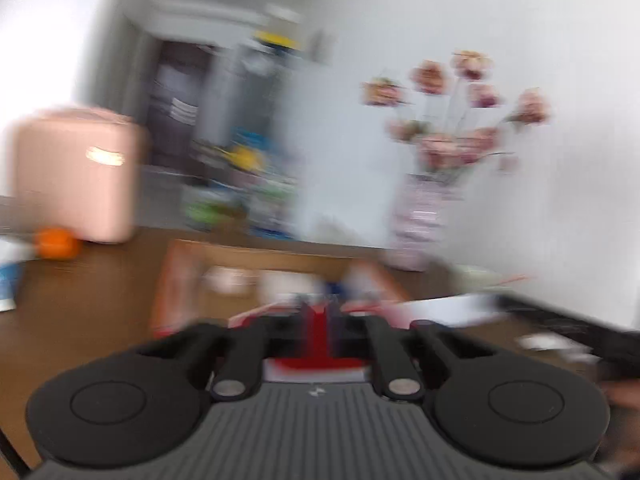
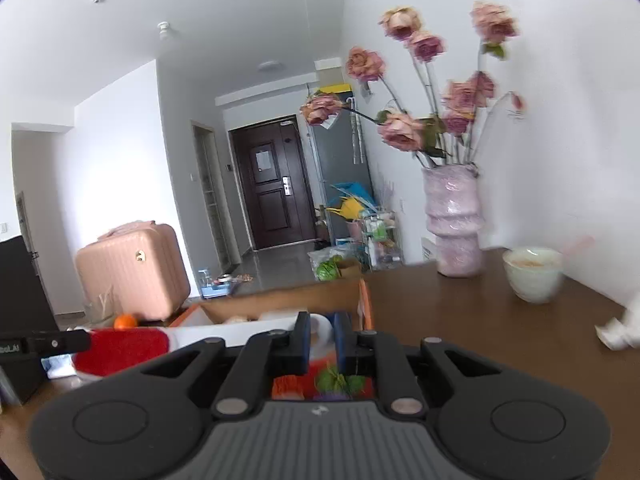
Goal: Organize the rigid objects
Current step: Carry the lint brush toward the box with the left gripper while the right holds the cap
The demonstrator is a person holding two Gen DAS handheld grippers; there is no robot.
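Note:
My left gripper (image 1: 320,308) is shut on a flat red and white object (image 1: 316,362); this view is heavily blurred. The right wrist view shows the same red and white object (image 2: 120,350) at the left, sticking out of the left gripper (image 2: 86,342). My right gripper (image 2: 322,320) hovers at the near edge of an open cardboard box (image 2: 280,300), its jaws close together with only a narrow slit. Orange and green things (image 2: 320,384) show under the jaws; I cannot tell whether any is pinched. The box (image 1: 180,276) holds several blurred pale items.
On the brown table (image 2: 460,320) stand a pink vase of roses (image 2: 456,224), a pale bowl (image 2: 532,274) and crumpled white paper (image 2: 616,332) at the right. A pink suitcase (image 2: 136,268) and an orange (image 2: 125,321) sit left of the box.

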